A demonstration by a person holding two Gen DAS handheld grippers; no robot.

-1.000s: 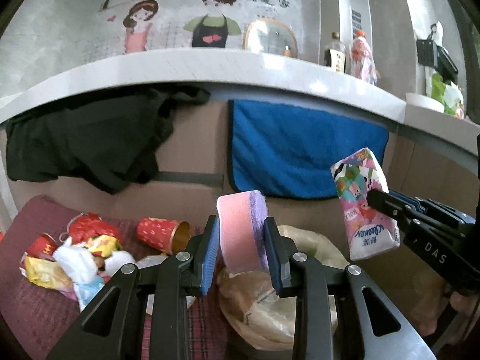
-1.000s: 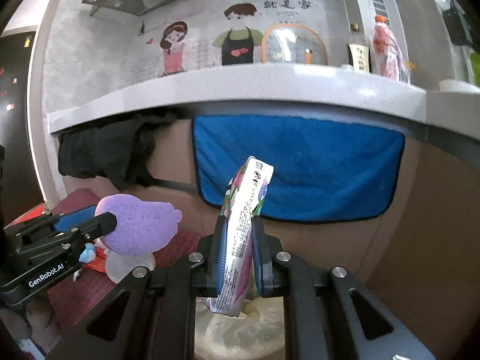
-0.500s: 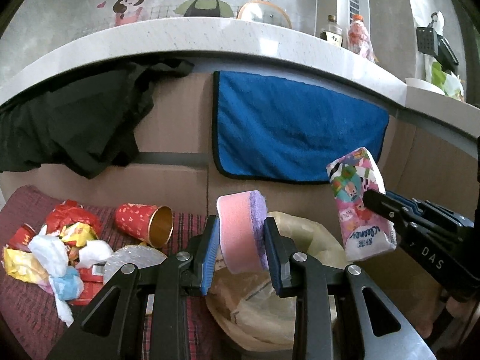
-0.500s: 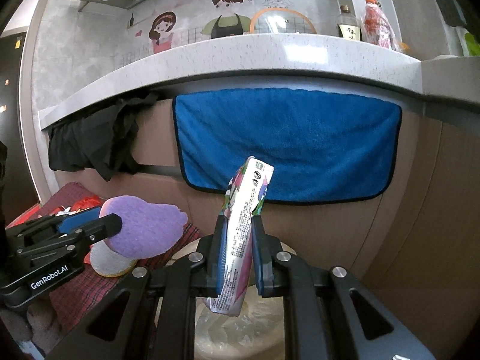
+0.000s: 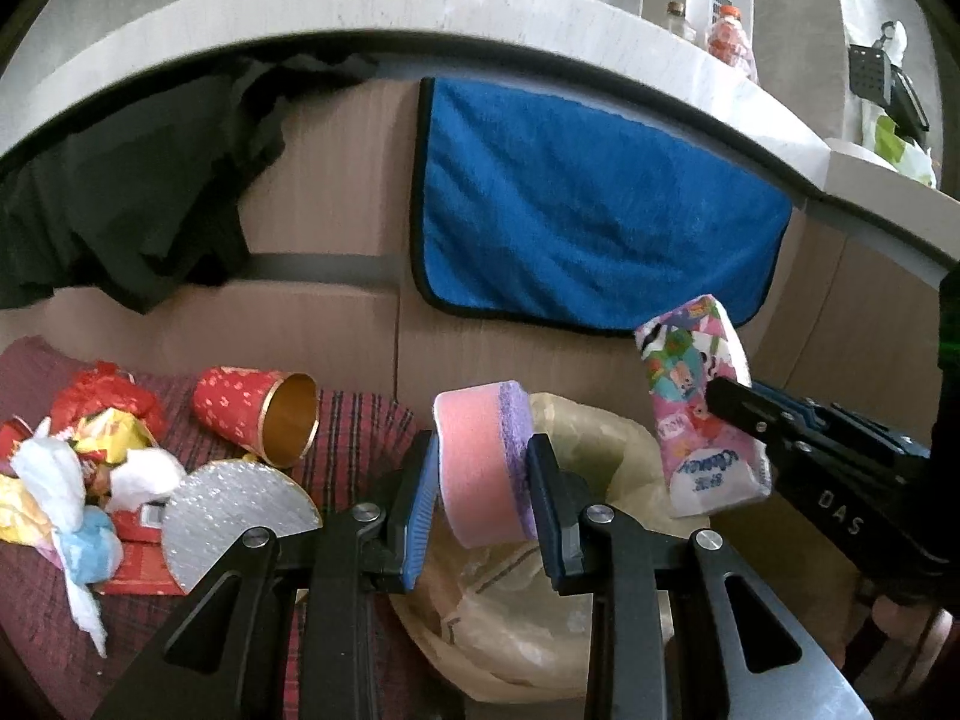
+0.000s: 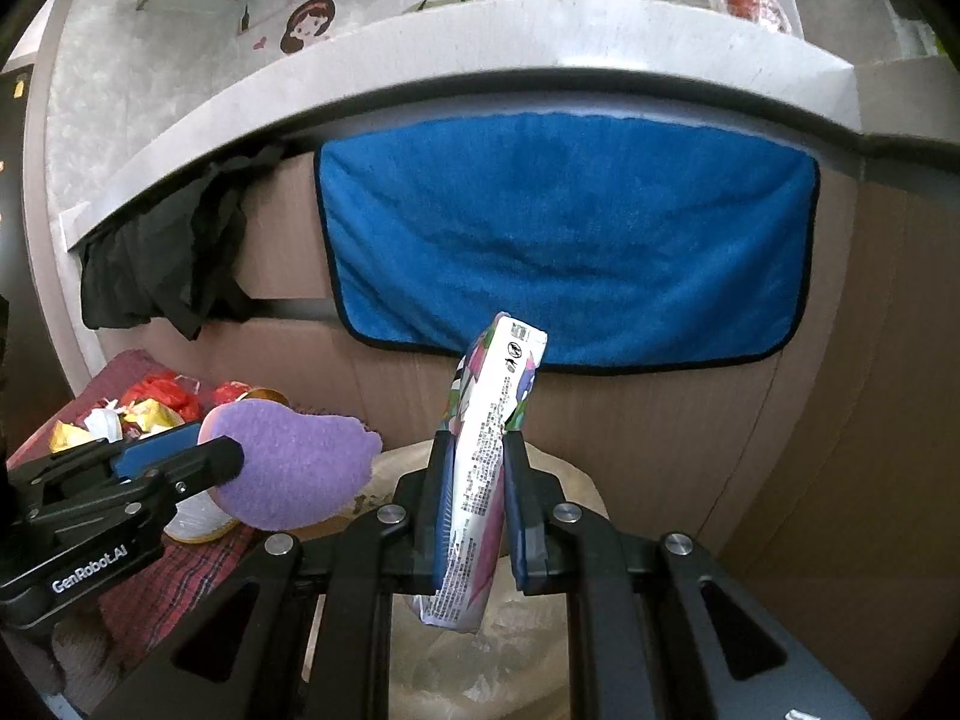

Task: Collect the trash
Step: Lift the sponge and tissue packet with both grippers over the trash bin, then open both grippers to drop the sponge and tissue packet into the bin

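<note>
My left gripper (image 5: pixel 483 468) is shut on a pink and purple sponge (image 5: pixel 483 462), held over the near rim of a bin lined with a pale plastic bag (image 5: pixel 600 438). The sponge (image 6: pixel 294 468) and the left gripper (image 6: pixel 198 459) also show at the left of the right wrist view. My right gripper (image 6: pixel 477 474) is shut on a colourful tissue pack (image 6: pixel 489 450), upright above the same bag (image 6: pixel 420 468). From the left wrist view the tissue pack (image 5: pixel 699 408) hangs at the right, with the right gripper (image 5: pixel 729 399) clamped on it.
A heap of crumpled wrappers (image 5: pixel 78 456), a red paper cup (image 5: pixel 252 414) on its side and a silver half-disc (image 5: pixel 234 516) lie on a red checked cloth (image 5: pixel 360 420) to the left. Behind are wooden cabinet fronts, a hanging blue towel (image 5: pixel 588 210), a black garment (image 5: pixel 132 198) and a counter edge (image 5: pixel 420 6).
Both grippers have sunk and come closer to the bin with their loads. The bag mouth now sits larger and nearer below the fingers. Both grips are unchanged.
</note>
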